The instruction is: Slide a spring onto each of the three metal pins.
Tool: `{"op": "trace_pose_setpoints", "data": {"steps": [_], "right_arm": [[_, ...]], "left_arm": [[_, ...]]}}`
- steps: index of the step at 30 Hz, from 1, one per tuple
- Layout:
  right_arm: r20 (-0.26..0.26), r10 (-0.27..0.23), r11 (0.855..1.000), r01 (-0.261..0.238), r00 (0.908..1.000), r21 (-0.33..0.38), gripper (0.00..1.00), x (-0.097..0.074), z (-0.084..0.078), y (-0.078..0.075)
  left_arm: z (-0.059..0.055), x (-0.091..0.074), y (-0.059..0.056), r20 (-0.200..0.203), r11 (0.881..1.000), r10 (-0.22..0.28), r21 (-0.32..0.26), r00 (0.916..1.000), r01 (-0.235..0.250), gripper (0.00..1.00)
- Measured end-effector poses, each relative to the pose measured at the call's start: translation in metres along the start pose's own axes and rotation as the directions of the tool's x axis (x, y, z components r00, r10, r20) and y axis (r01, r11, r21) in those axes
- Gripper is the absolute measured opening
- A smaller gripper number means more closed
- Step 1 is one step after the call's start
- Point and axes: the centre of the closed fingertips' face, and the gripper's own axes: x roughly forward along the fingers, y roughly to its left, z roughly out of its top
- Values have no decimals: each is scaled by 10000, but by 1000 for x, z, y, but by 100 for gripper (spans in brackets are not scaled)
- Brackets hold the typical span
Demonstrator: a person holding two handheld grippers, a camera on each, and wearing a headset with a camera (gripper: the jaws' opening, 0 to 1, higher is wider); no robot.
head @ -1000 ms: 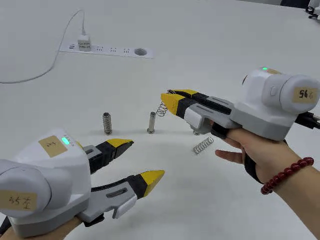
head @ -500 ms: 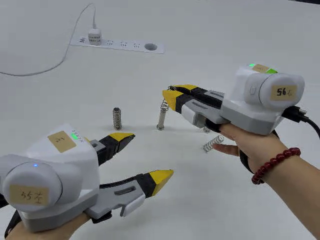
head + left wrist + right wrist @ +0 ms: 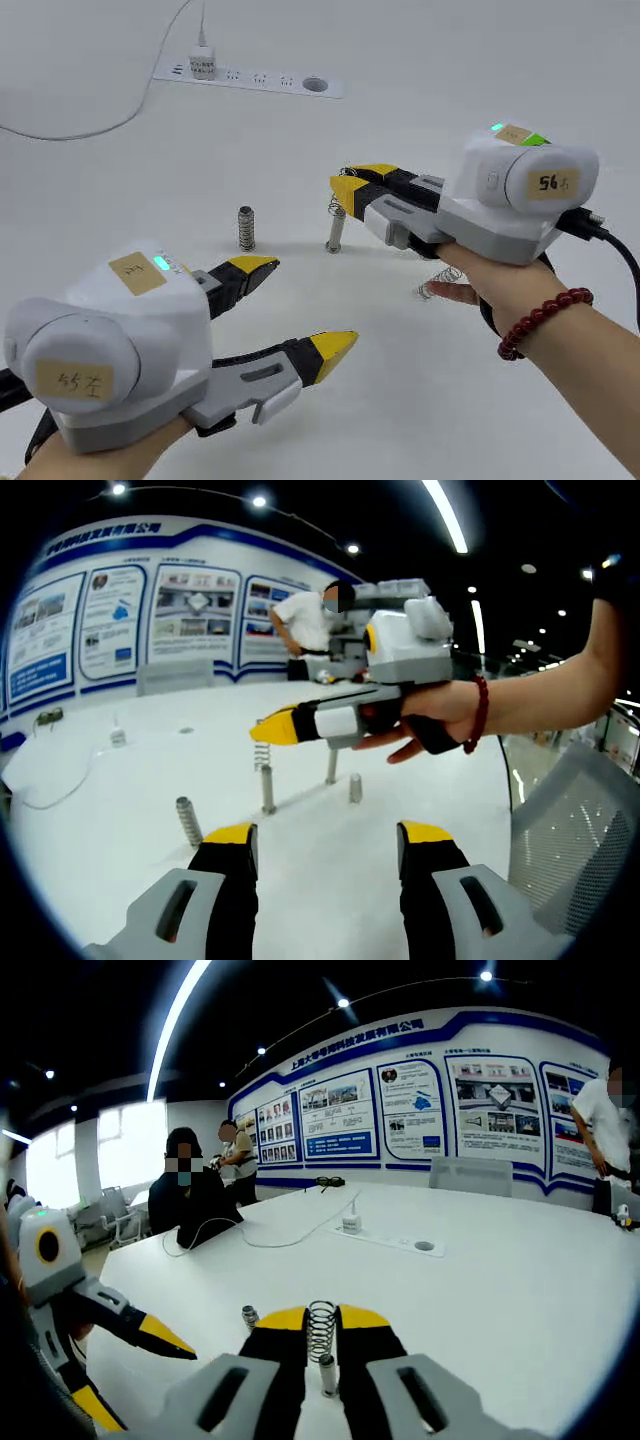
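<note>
Bare tabletop point(image 3: 420, 400), sprung pin point(image 3: 246, 228) before left tool point(image 3: 310, 300) — power strip point(image 3: 250, 78) well back

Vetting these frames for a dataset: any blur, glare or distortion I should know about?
Head view: sharp, evenly lit, only soft shadows on the white table. Left gripper view: fisheye bends the wall posters; ceiling lights flare. Right gripper view: spring crisp, edges bowed.

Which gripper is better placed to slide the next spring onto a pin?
Right. The right gripper is shut on a spring, held just over the bare middle pin. The left gripper is open, empty, and farther from that pin.
</note>
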Motion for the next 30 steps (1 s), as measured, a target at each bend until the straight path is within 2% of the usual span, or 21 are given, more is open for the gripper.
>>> {"op": "trace_pose_setpoints", "data": {"steps": [17, 30], "right_arm": [[-217, -82, 9988, 71, 9997, -489, 11, -2, -2, -1], [-593, -125, 9972, 81, 9982, -741, 12, 3, -16, -2]], "left_arm": [[1, 1, 0, 39, 10000, -39, -27, 10000, 39, 56], [1, 1, 0, 16, 10000, -41, -13, 10000, 41, 56]]}}
